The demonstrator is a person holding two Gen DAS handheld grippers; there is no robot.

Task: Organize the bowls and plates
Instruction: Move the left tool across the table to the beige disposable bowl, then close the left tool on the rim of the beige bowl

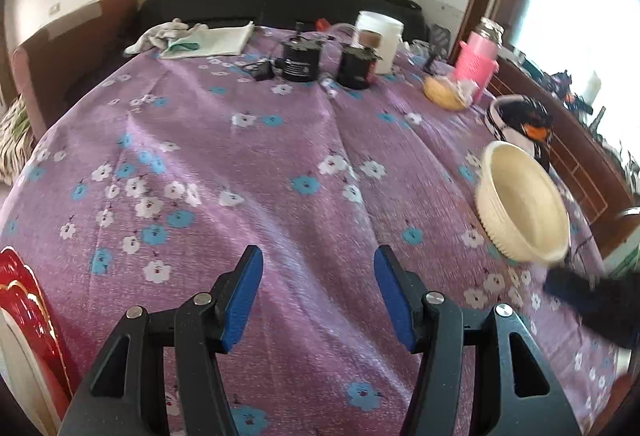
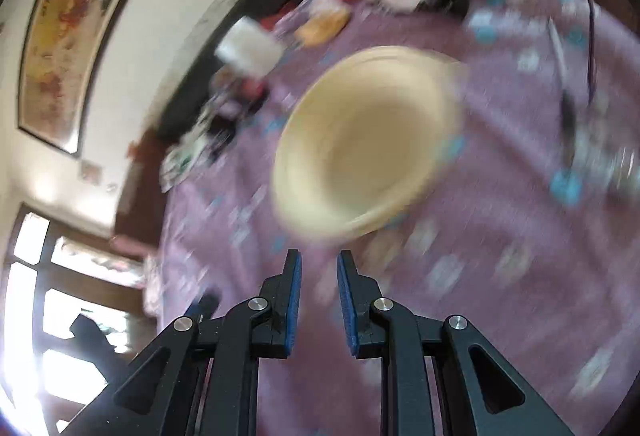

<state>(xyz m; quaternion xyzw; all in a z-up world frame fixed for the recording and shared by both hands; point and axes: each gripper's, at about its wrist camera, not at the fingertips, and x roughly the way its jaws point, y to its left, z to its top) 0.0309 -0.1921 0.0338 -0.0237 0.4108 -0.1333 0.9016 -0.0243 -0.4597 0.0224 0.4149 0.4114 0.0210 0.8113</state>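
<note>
In the left wrist view, the left gripper [image 1: 319, 296] sits at the bottom centre with its jaws wide apart and nothing between them, above the purple flowered cloth [image 1: 248, 172]. A cream bowl [image 1: 524, 204], with nothing in it, is at the right of the frame. A red plate [image 1: 28, 320] shows at the lower left edge.

In the blurred right wrist view, the right gripper [image 2: 319, 300] has a narrow gap between its jaws, gripping nothing. The cream bowl [image 2: 368, 144] fills the centre, just past the fingertips, its inside bare.
</note>
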